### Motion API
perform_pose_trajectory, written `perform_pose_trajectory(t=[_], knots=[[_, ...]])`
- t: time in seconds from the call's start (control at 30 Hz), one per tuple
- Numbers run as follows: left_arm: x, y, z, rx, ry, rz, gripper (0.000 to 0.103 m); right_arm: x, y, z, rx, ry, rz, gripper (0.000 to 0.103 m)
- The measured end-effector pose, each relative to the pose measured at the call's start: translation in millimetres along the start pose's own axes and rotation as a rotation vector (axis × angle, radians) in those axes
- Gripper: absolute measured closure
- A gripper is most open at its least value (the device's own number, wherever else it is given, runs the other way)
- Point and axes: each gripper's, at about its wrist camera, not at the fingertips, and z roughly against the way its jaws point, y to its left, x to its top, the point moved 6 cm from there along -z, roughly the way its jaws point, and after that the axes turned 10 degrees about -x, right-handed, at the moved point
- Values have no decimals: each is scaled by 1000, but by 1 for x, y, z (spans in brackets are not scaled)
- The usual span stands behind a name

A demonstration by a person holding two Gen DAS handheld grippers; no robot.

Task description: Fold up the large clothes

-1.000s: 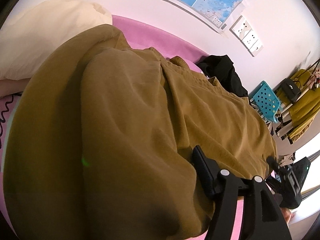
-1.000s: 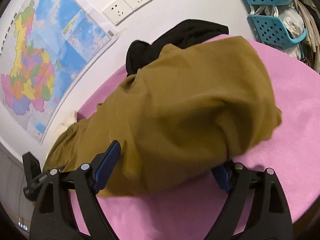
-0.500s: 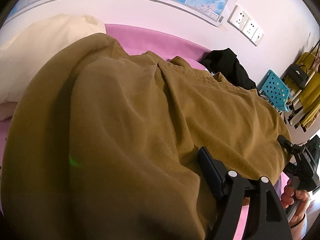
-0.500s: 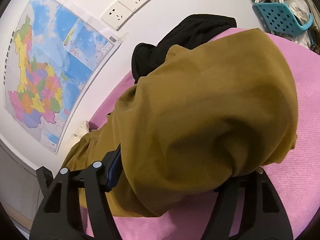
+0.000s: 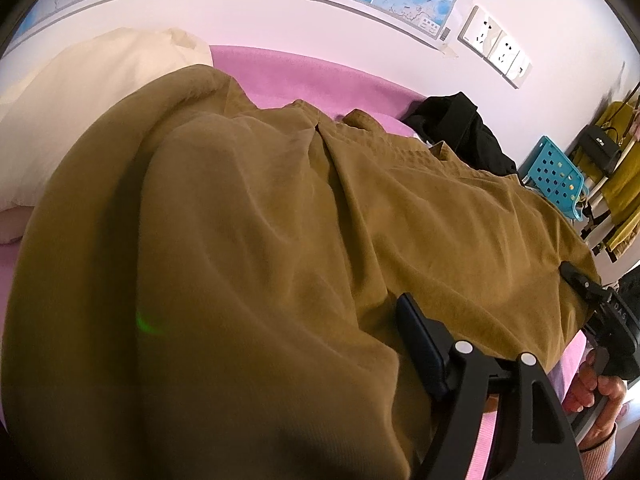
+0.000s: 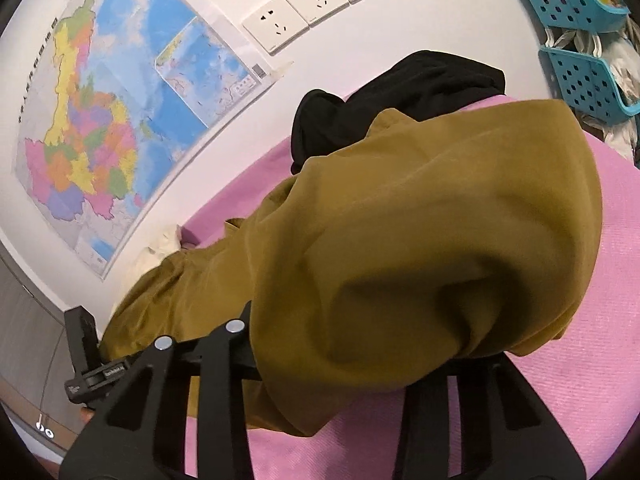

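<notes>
Pink bed (image 6: pixel 580 320) beside garment's (image 6: pixel 440 220) edge

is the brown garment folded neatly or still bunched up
Bunched up: the brown garment lies in a rumpled, creased mound on the pink bed cover, with no flat, squared fold.

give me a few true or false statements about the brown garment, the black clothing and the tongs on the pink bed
1. The brown garment lies on a pink bed cover. True.
2. The black clothing lies near the wall. True.
3. A green pillow sits beyond the garment. False: the pillow is cream.
4. The right tongs hover clear of the fabric. False: the fabric bunches between them as they have just been closing.
5. The wall sockets hang beside a map. True.
</notes>
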Motion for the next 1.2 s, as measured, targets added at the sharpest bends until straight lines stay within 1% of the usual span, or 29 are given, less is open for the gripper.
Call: perform_pose_trajectory(t=[0.07, 0.23, 0.27, 0.3, 0.37, 0.47, 0.53, 0.67, 0.73, 1.1, 1.17, 1.2], knots=[[0, 0, 0, 0, 3, -1, 30, -2, -7, -8, 9, 50, -38, 56], [1, 0, -1, -1, 0, -2, 29, -4, -13, -15, 46, 75, -87, 43], [0, 0, -1, -1, 0, -3, 29, -4, -11, -16, 45, 74, -83, 43], [0, 1, -1, 0, 1, -3, 30, -3, -10, -17, 43, 74, -77, 43], [1, 1, -1, 2, 4, 1, 32, -3, -9, -16, 33, 67, -61, 54], [2, 0, 1, 2, 7, 0, 40, -2, -7, -13, 40, 61, -37, 62], [3, -2, 2, 10, 2, -13, 44, -1, -6, -12, 42, 63, -30, 63], [3, -2, 2, 16, 2, -19, 44, -2, -9, -15, 51, 81, -44, 62], [3, -2, 2, 18, 1, -20, 46, -3, -12, -17, 60, 93, -66, 61], [3, -1, 1, 15, 6, -12, 47, -3, -10, -17, 54, 88, -57, 61], [3, -2, 2, 20, 5, -16, 50, -3, -8, -16, 49, 89, -56, 62], [3, -3, 4, 26, 1, -18, 55, -3, -9, -17, 53, 89, -56, 63]])
